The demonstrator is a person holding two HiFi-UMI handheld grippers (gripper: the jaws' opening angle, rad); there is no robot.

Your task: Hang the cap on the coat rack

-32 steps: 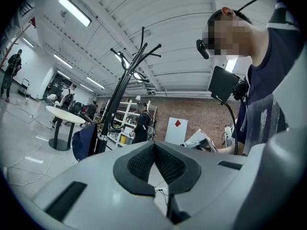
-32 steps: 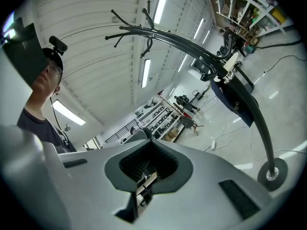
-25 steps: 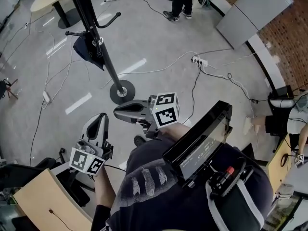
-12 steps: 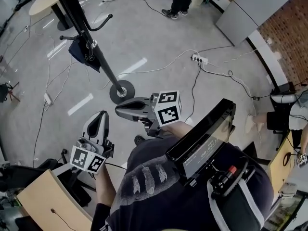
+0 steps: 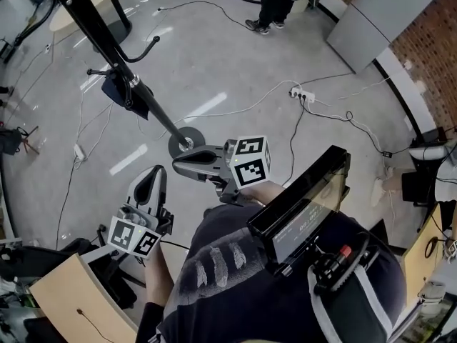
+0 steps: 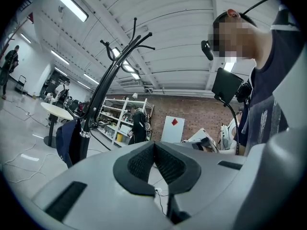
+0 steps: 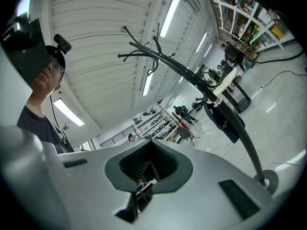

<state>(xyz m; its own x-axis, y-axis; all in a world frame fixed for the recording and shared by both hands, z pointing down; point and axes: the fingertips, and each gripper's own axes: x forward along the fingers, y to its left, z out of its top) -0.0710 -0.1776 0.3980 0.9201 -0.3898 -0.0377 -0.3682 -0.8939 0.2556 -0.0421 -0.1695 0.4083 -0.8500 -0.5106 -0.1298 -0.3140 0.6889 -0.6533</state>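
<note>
Hanging looks done: cap [image 5: 118, 91] sits on the coat rack [image 5: 156, 113], both grippers empty.
Dark navy cap hangs off a low hook beside the pole, clear of the floor. It is small in the head view, so how well it sits on the hook is hard to call; probably fine. Left gripper [image 5: 148, 181] has its jaws pressed together with nothing between them. Right gripper [image 5: 178, 164] is the same, jaws together and empty. Both are held near the person's body, well apart from the rack. Judged complete, nothing obvious left.
</note>
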